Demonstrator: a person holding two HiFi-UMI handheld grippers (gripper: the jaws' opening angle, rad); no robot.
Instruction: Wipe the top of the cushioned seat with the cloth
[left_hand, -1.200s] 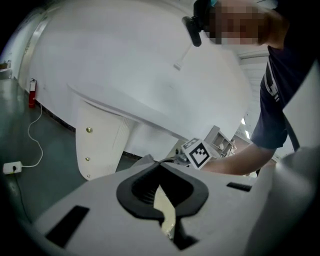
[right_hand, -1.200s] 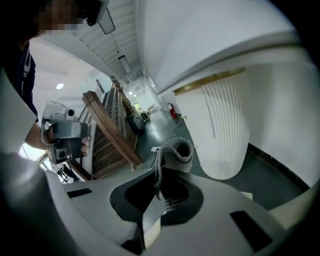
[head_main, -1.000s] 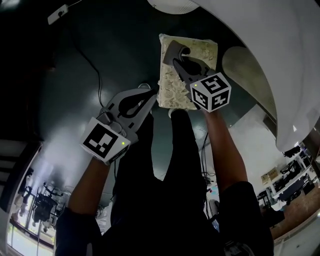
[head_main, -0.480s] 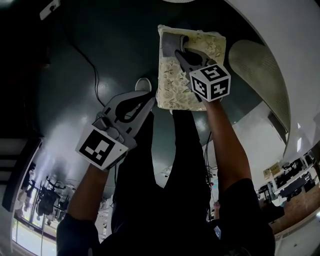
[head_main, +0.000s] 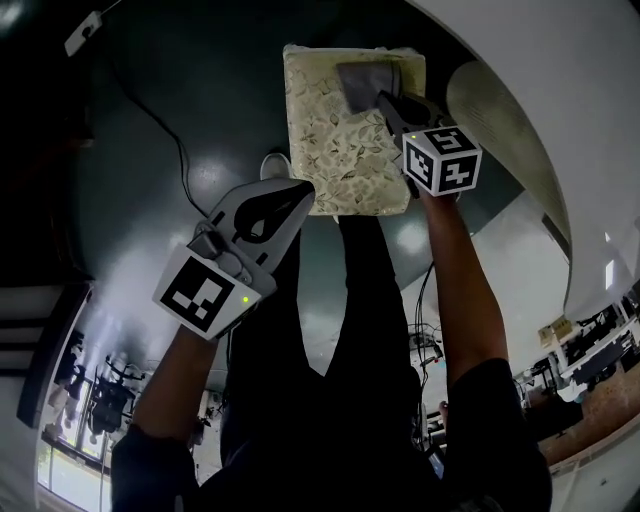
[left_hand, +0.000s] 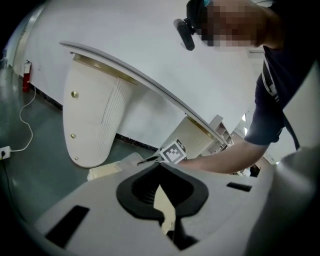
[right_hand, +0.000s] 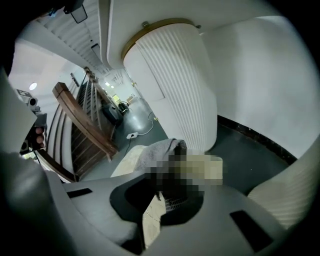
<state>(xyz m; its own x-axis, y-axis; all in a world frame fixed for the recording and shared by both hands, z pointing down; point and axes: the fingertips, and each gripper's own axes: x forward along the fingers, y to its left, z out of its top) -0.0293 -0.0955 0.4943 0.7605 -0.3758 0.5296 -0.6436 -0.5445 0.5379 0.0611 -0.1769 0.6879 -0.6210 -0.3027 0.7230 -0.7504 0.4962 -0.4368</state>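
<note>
The cushioned seat (head_main: 330, 150) has a pale floral top and stands on the dark floor. A grey cloth (head_main: 362, 85) lies on its far right part, and my right gripper (head_main: 392, 102) is shut on it, pressing down on the seat. In the right gripper view the cloth (right_hand: 157, 150) bunches just past the right gripper (right_hand: 167, 182). My left gripper (head_main: 298, 192) hangs shut and empty by the seat's near left corner. From the left gripper (left_hand: 160, 167) I see the seat (left_hand: 112, 167) low ahead, with the right arm reaching over it.
A white ribbed pedestal (head_main: 500, 110) and a curved white tabletop (head_main: 570, 120) stand close on the seat's right. A cable (head_main: 180, 150) runs over the floor at the left. My shoe (head_main: 275, 165) is at the seat's near left side.
The right gripper has dragged the cloth from the seat's far left corner rightward along the far edge. The left gripper has stayed near the seat's near left corner.
</note>
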